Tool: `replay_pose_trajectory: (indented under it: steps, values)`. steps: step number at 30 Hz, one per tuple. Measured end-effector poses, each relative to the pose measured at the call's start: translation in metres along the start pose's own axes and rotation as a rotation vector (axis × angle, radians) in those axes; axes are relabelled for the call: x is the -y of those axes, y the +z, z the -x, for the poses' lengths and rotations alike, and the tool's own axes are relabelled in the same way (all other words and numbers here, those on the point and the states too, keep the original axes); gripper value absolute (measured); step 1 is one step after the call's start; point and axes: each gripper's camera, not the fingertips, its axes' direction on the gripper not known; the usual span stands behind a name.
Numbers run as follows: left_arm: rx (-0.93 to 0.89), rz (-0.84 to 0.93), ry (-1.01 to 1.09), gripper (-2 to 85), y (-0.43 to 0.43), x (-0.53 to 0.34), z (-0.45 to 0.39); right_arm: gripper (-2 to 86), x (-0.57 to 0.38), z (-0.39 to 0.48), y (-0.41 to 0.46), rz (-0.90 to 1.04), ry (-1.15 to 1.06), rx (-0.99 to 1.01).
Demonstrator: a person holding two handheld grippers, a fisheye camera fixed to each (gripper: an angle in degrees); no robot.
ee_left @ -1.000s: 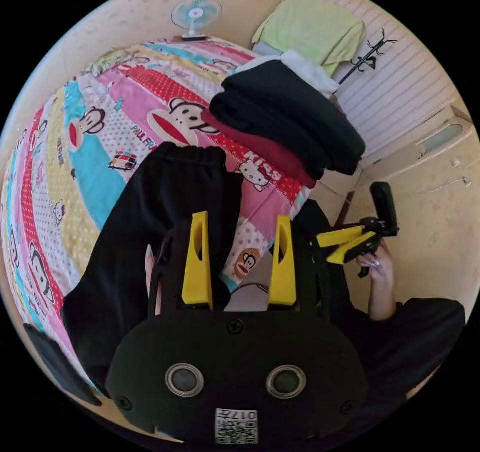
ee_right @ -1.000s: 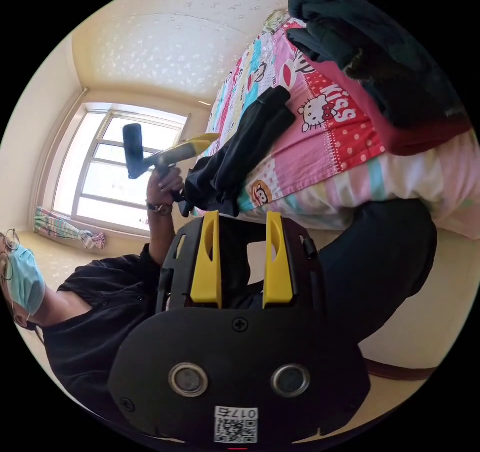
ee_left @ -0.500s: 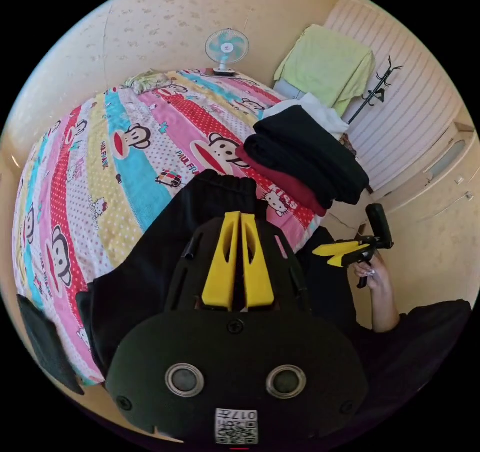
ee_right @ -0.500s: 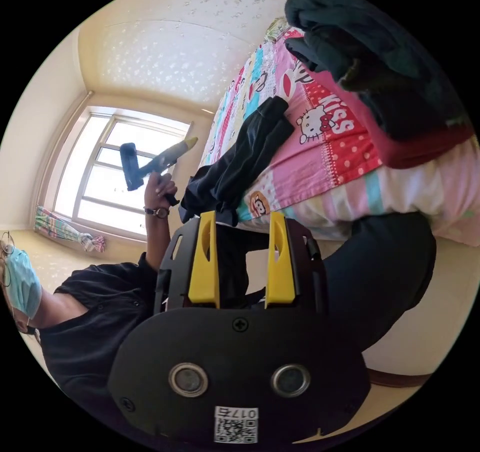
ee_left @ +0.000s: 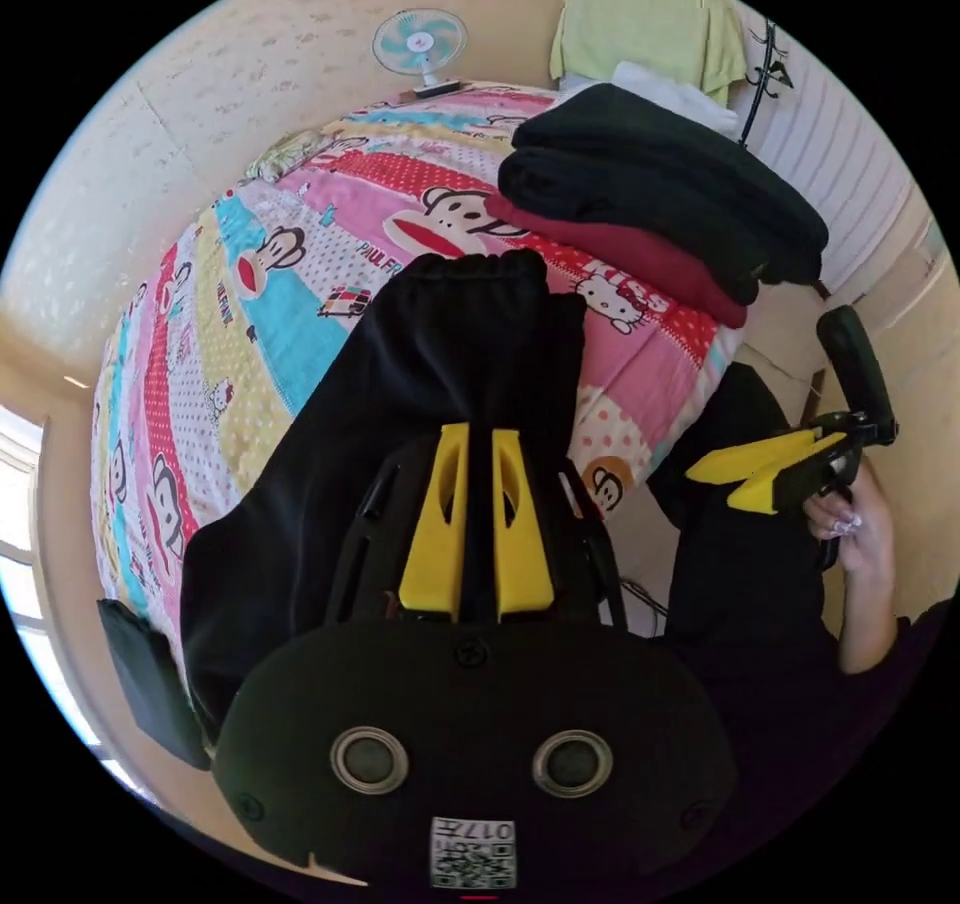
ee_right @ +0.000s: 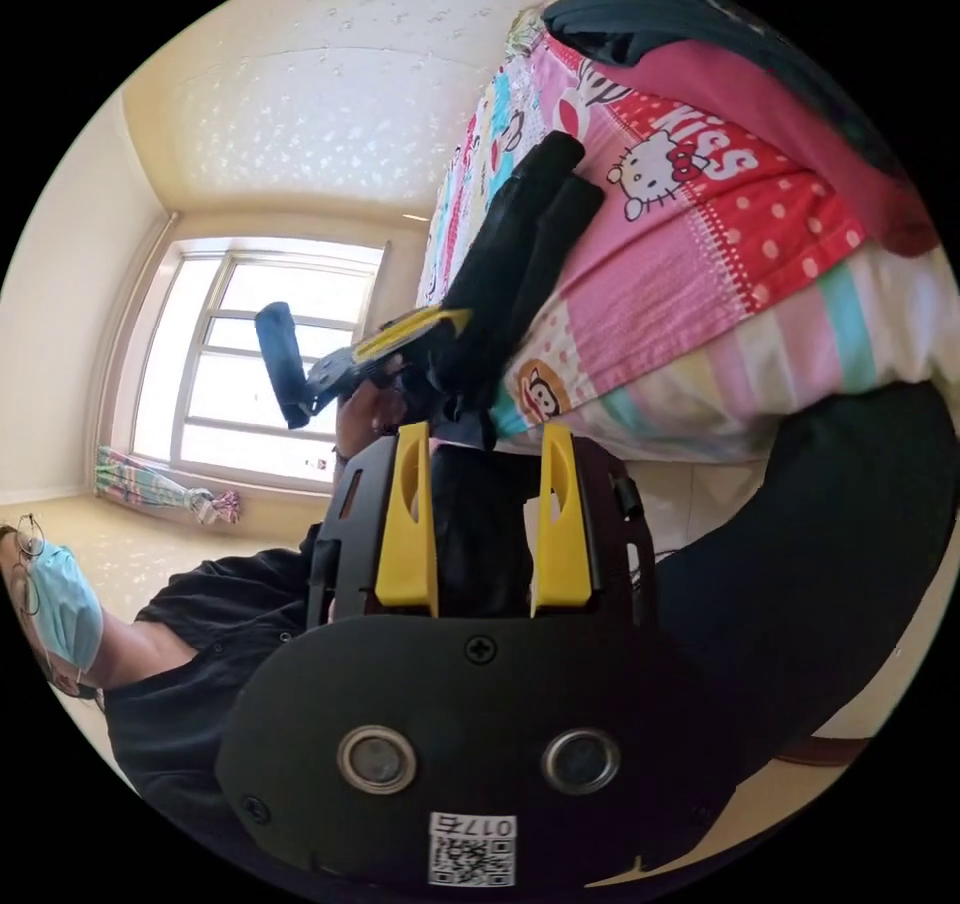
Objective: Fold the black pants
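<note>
The black pants (ee_left: 440,364) lie lengthwise on the cartoon-print bed sheet (ee_left: 250,284), waistband at the far end and legs hanging over the near edge. My left gripper (ee_left: 478,439) is shut on the pants near the bed edge, with dark cloth in the thin gap between its yellow jaws. In the right gripper view the left gripper (ee_right: 440,322) sits against the pants (ee_right: 510,234). My right gripper (ee_right: 485,439) stands open below the bed edge, with hanging black cloth between its jaws. A hand holds the right gripper (ee_left: 745,466) off to the side of the bed.
A stack of folded black and dark red clothes (ee_left: 660,194) lies on the bed beside the pants. A small fan (ee_left: 420,44) stands at the far end, and a green cloth (ee_left: 640,24) hangs behind. A window (ee_right: 250,344) and the person's black sleeve (ee_right: 200,644) are nearby.
My left gripper went from wide open to shut on the pants and stays shut. The right gripper stays open and has come closer to the hanging cloth.
</note>
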Motion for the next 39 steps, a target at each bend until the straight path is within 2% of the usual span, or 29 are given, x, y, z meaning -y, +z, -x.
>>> replay_pose_trajectory:
  steps: [4,8,13,17,23,28,30,32,35,37,39]
  values:
    - [-0.13,-0.166,-0.1,4.1,-0.081,-0.025,0.03,15.9,0.006,0.002,-0.008,-0.057,-0.026,-0.02]
    - [-0.237,-0.371,-0.186,4.2,-0.16,-0.064,0.053,20.8,0.02,0.006,0.002,-0.203,-0.031,-0.133]
    - [-0.237,-0.472,-0.231,4.1,-0.207,-0.105,0.056,23.3,0.016,0.009,0.023,-0.361,0.054,-0.209]
    - [-0.283,-0.534,-0.26,4.1,-0.236,-0.142,0.047,21.2,-0.012,0.035,0.031,-0.435,-0.086,-0.261]
    - [-0.28,-0.614,-0.166,4.2,-0.304,-0.18,-0.001,22.0,-0.04,0.017,0.044,-0.455,-0.186,-0.107]
    - [-0.318,-0.765,-0.085,4.1,-0.381,-0.216,-0.042,25.4,-0.054,0.032,0.052,-0.432,-0.338,-0.142]
    - [-0.339,-0.835,-0.061,4.1,-0.41,-0.233,-0.051,25.8,-0.064,0.043,0.048,-0.433,-0.395,-0.02]
    - [-0.335,-0.933,-0.046,4.1,-0.446,-0.26,-0.061,22.3,-0.074,0.064,0.036,-0.433,-0.488,0.134]
    - [-0.304,-1.047,-0.1,4.1,-0.484,-0.302,-0.067,8.5,-0.095,0.114,0.002,-0.487,-0.702,0.344]
    - [-0.324,-1.108,-0.126,4.1,-0.505,-0.329,-0.068,4.5,-0.107,0.145,-0.025,-0.566,-0.811,0.386]
    - [-0.345,-1.176,-0.127,4.1,-0.524,-0.357,-0.072,3.0,-0.108,0.185,-0.051,-0.59,-0.927,0.334]
